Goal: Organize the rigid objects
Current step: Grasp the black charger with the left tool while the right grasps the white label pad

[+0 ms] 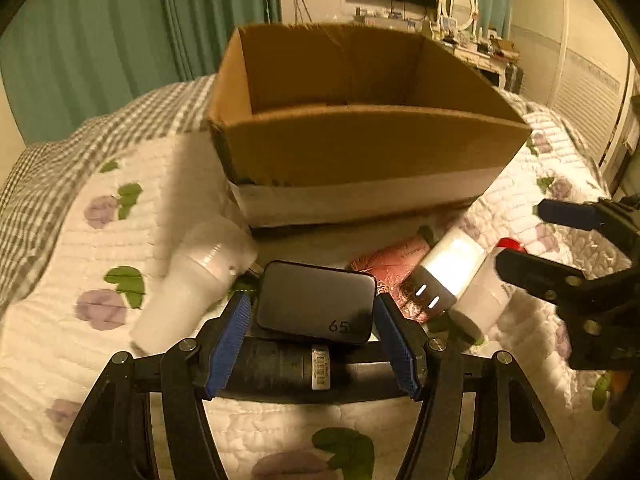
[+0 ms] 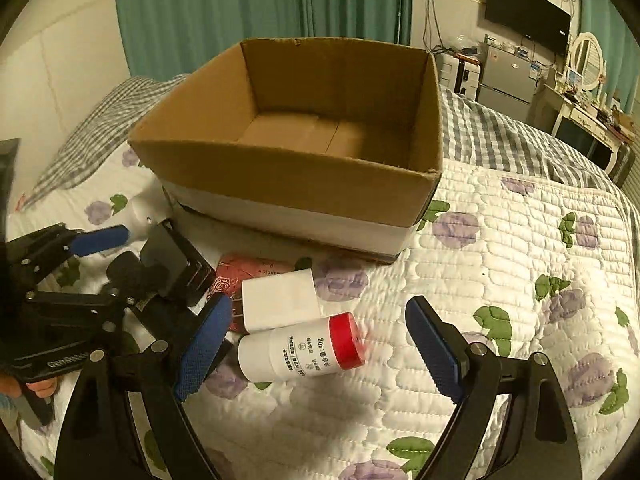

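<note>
Just before the cardboard box (image 2: 288, 168), the left gripper (image 1: 314, 312) brackets a black charger (image 1: 316, 304), contact unclear. The right gripper (image 2: 320, 340) gapes wide, empty, around a red-capped bottle (image 2: 300, 354).

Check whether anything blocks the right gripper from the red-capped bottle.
Nothing visible does. The red-capped white bottle lies on the quilt just ahead of the right gripper, whose jaws stand open. A white box lies behind it.

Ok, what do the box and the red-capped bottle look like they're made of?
Box: brown corrugated cardboard, matte, with raw cut edges and a white band round its base. Bottle: probably white plastic, smooth, printed label, glossy red cap.
</note>
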A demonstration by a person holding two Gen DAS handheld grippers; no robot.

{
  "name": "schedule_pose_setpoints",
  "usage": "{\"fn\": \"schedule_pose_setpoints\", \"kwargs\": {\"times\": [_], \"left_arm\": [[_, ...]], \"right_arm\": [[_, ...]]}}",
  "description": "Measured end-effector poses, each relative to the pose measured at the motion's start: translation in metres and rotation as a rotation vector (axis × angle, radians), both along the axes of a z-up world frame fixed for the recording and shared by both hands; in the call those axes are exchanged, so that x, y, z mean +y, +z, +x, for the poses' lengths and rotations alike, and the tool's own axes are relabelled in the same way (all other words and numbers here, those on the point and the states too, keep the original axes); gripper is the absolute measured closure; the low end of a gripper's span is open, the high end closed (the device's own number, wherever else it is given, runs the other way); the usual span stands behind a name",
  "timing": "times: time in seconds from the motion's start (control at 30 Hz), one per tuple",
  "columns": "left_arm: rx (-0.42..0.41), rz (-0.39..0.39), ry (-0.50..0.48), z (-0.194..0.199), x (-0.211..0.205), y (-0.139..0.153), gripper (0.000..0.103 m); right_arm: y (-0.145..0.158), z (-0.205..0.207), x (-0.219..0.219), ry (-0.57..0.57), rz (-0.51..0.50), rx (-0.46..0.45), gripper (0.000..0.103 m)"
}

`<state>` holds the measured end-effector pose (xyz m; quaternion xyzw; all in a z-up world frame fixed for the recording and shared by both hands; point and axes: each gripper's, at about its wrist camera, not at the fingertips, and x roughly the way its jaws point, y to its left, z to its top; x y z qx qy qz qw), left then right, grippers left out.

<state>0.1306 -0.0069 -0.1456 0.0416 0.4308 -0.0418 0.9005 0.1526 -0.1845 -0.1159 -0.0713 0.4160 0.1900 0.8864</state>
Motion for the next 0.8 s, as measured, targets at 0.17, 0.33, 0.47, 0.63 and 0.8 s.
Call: {"fn": "schedule_pose_setpoints", "kwargs": {"times": [0.17,0.33,0.47,0.63,0.8], "left_arm": [[0.008,0.028,-0.011,0.010,-0.008,-0.003,0.036],[-0.008,0.055,-0.014,0.016,-0.011,-0.006,0.036],[-0.005,0.080,-0.018,0.019,-0.012,-0.011,0.030],[0.090,-0.026,-0.007,0.035,0.001,-0.026,0.029],[0.054,0.004,-0.001,0.027,-0.001,-0.020,0.032]], "right_arm": [[-0.002,-0.001,-0.004,-0.012,0.009,0.013,0.014],[-0.004,0.002,-0.006,-0.027,0.009,0.019,0.014],[-0.009,0.003,0.000,-0.022,-0.014,0.024,0.014],[-0.017,0.005,0.007,-0.016,-0.033,0.038,0.014],[-0.021,0.008,0.013,0.006,-0.036,0.045,0.014]]}}
